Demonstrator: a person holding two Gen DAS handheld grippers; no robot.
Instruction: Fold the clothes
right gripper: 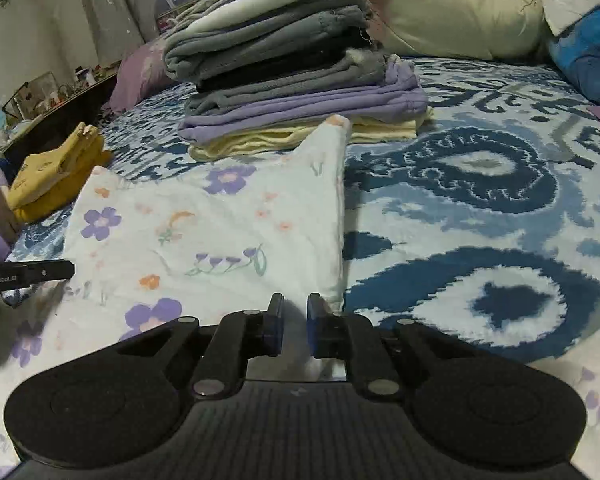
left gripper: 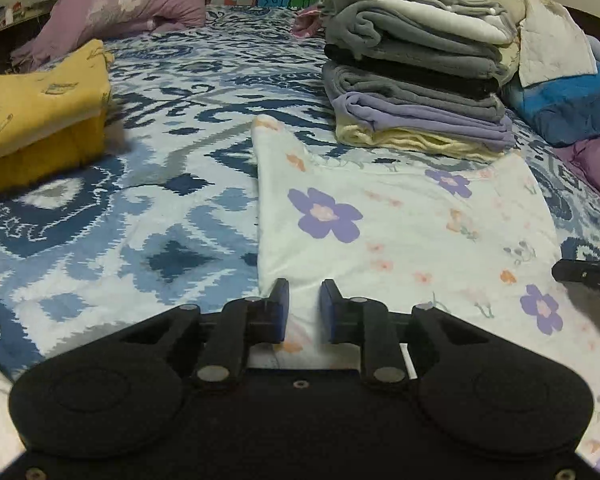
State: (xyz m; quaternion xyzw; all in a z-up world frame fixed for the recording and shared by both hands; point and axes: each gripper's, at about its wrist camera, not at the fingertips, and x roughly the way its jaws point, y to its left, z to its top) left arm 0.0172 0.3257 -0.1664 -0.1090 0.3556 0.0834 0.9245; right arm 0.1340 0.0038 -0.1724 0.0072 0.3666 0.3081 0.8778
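We hold the left gripper (left gripper: 304, 304) low and level over the near edge of the white floral cotton garment (left gripper: 400, 232), its blue-padded fingers (left gripper: 281, 308) set a narrow gap apart with a ridge of the white cloth between them; whether the pads actually pinch it we cannot tell. The right gripper (right gripper: 294, 320) sits the same way at the garment's (right gripper: 204, 232) near right corner, fingers (right gripper: 315, 320) close together with cloth between; again we cannot tell whether it is clamped.

The garment lies flat on the blue-and-white patterned bedspread (left gripper: 120, 232); its left edge runs straight away from the left gripper, its right edge straight away from the right one. Its two far corners rise into points, the right one touching the tall stack of folded grey, black, lilac and cream clothes (left gripper: 412, 72).

Left of the garment there is bare bedspread up to the folded yellow printed garments (left gripper: 40, 120); to its right a broad stretch of bedspread (right gripper: 480, 220) lies open. A purple floral pillow (left gripper: 128, 8) rests at the far end.
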